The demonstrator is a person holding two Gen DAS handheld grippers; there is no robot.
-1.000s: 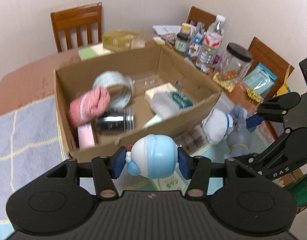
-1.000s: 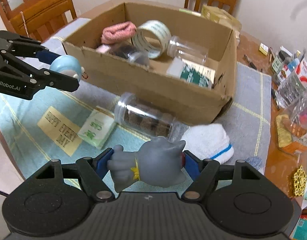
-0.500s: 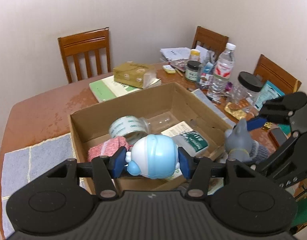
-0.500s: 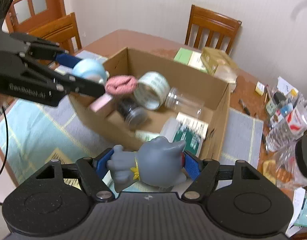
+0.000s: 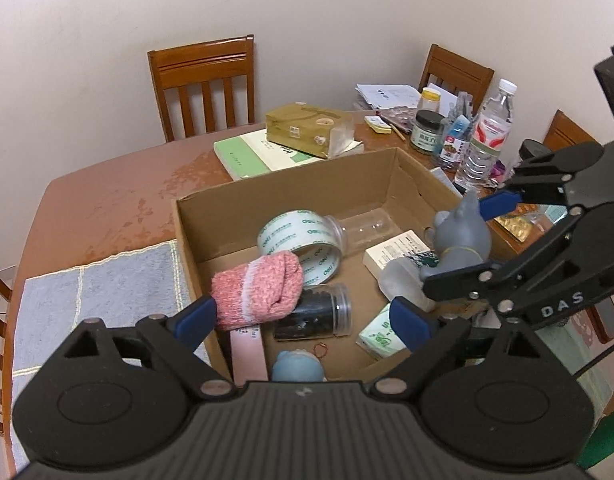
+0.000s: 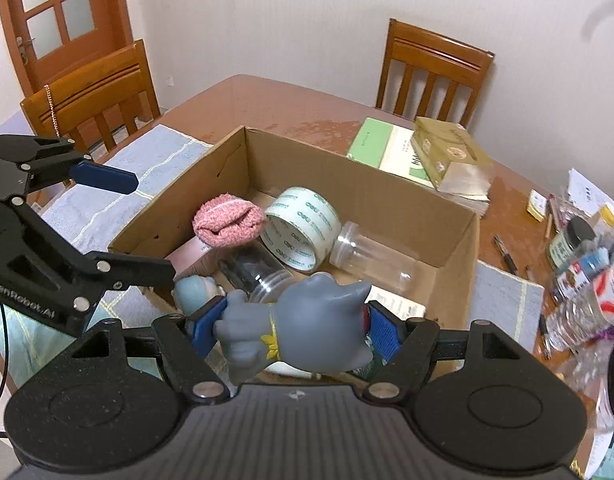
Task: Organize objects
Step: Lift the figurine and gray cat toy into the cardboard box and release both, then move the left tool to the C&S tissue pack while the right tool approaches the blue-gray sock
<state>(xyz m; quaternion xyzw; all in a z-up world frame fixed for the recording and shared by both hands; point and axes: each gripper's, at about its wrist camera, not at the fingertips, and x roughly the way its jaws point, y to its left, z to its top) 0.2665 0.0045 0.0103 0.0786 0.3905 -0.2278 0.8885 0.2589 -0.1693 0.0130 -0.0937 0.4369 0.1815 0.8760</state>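
Blue toy dropped in the box, grey one up next

Left gripper (image 5: 303, 322) fingers have just been opening and now stand wide w/ nothing between them. The blue toy (image 5: 297, 366) sits on the box floor at the near wall, right under them, so I'd say that's the release and why the fingers are spread. Right gripper (image 6: 295, 330) is clamped on the grey toy (image 6: 303, 324), hanging above the near-right part of the cardboard box (image 5: 411, 168), prob lined up for the same drop. The box sits mid-bench, partly on the grey mat (image 5: 107, 280), w/ a tape roll (image 5: 303, 244), pink sock (image 5: 259, 288), dark jar (image 5: 315, 312) and clear jar (image 6: 371, 258) already inside. Free floor looks tight near the front, so the grey one may land on the white packet stuff (image 5: 399, 252).
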